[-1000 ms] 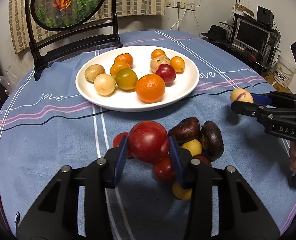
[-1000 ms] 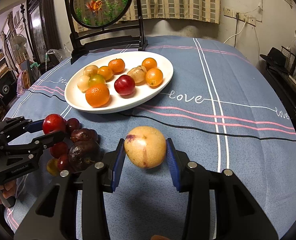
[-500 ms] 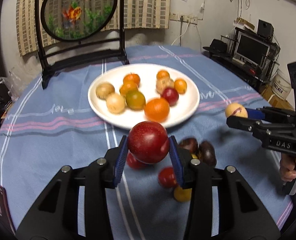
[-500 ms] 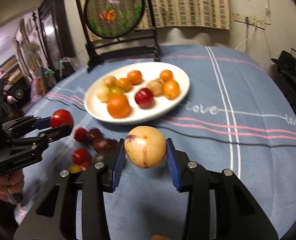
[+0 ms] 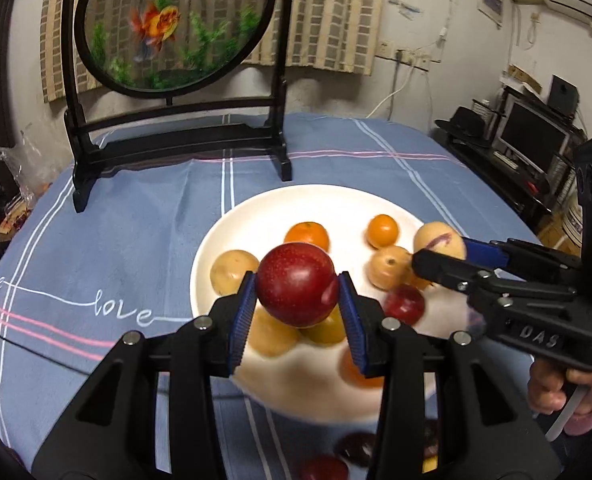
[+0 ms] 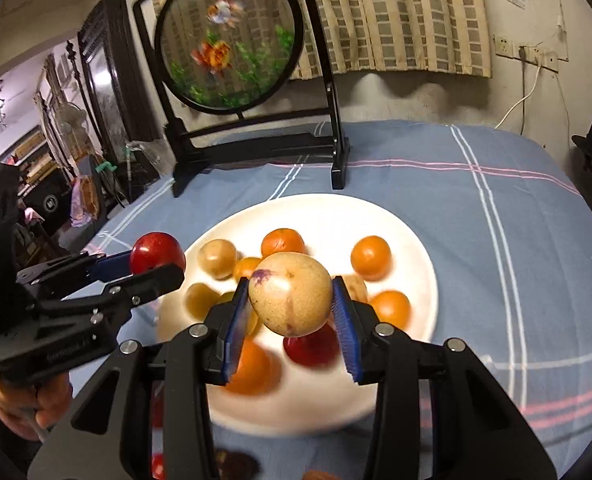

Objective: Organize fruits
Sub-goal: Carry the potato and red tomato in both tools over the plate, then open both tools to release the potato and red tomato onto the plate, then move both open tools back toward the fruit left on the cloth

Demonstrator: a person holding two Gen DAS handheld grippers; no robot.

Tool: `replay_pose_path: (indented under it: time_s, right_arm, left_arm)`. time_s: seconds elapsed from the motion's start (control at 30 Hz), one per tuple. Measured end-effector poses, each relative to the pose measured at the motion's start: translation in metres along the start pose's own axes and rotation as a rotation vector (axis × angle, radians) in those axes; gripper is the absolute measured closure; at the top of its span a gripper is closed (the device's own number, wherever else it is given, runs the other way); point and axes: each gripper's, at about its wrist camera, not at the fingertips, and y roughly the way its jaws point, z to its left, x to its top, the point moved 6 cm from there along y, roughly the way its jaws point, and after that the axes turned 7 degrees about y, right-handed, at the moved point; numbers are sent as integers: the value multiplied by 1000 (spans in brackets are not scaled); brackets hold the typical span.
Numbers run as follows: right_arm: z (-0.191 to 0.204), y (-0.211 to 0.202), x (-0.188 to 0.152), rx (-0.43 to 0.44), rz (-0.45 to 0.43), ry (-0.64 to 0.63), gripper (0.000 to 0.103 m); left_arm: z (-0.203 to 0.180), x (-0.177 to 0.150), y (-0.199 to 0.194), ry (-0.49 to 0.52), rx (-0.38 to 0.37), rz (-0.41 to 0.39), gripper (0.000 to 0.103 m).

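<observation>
While each hand carries one fruit above the white plate [image 5: 224,240], the step in hand looks like setting both pieces down among the fruit already lying there. The left gripper [image 5: 296,312] is clamped on a red plum [image 5: 296,284], its blue pads pressed to either side, held in the air over the plate's near half. The right gripper [image 6: 292,316] is clamped the same way on a pale yellow fruit [image 6: 290,294] with a purple smudge, also over the plate, toward its right side as the left camera shows it.

To do this well, each fruit should probably be lowered into a bare patch of plate before the jaws part, since round fruit dropped from height could roll or knock its neighbours. Oranges [image 6: 370,258], tan fruits [image 5: 232,272] and another red plum [image 5: 404,304] crowd the middle and near part of the plate; the far part, toward the fish screen [image 5: 176,28], is bare and seems the safer landing place.

The two grippers hang near each other over the plate, so one should likely release and draw back before the other. The plate's near rim lies below both grippers, and a few dark and red fruits [image 5: 356,448] wait on the blue tablecloth [image 5: 116,240] just short of it. Beyond the plate, the screen's black stand [image 6: 256,148] limits forward reach; the cloth to either side of the plate is open.
</observation>
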Motion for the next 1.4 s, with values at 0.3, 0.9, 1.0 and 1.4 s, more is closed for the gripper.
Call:
replay_pose_path:
  time_s: [0.3,0.9,1.0,1.4]
  right_arm:
    - [-3,41,5,-8,56,-28,62]
    - [3,20,3,5,57,-61,49]
    - [6,-5,-2,4,34,-64,49]
    - [10,-78,-79,22,48,-91,49]
  left_arm:
    - [18,-1,41,-22,16,62,61]
    - [22,4,3,-39,109,-8,23]
    - [17,2,-23,-33,147,-35,16]
    - [-18,-76,-91,-4,73,-7,5]
